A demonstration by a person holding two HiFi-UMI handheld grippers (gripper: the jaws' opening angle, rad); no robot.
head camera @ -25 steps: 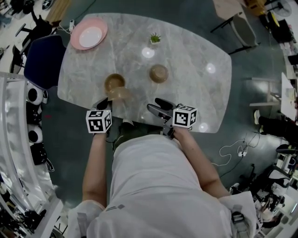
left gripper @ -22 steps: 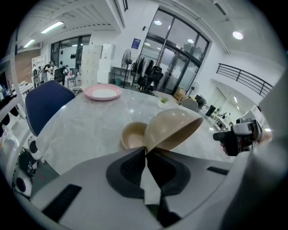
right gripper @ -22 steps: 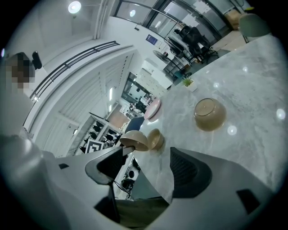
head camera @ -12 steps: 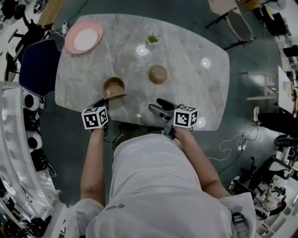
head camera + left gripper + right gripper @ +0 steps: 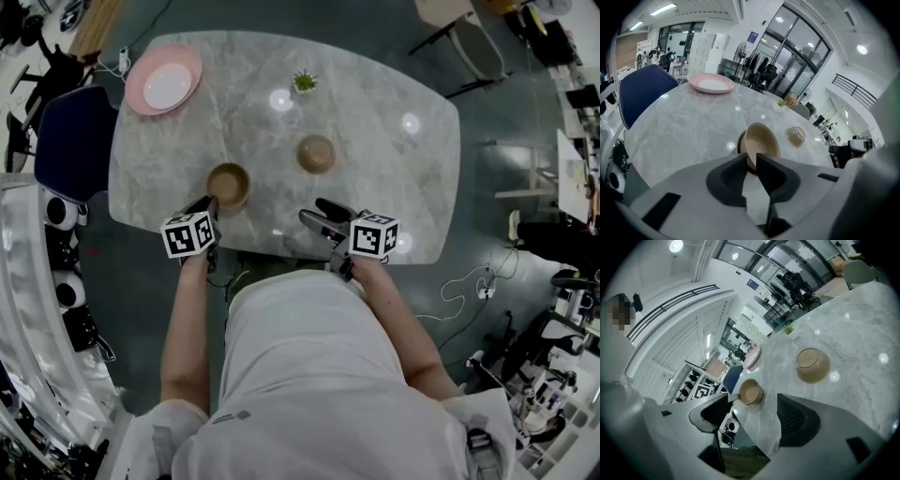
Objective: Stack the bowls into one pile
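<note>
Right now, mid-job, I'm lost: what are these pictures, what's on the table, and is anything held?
No robot: a person holds a two-jaw hand-held gripper in each hand. The head view looks down from the person's head; each gripper view comes from a camera riding on that gripper. On the marble table sit a pink plate, a small plant, a lone bowl, and an upper bowl nested in a lower bowl. The left hand-held gripper has just been opening its jaws, with the upper bowl's rim between them. The right hand-held gripper is open and empty.
</note>
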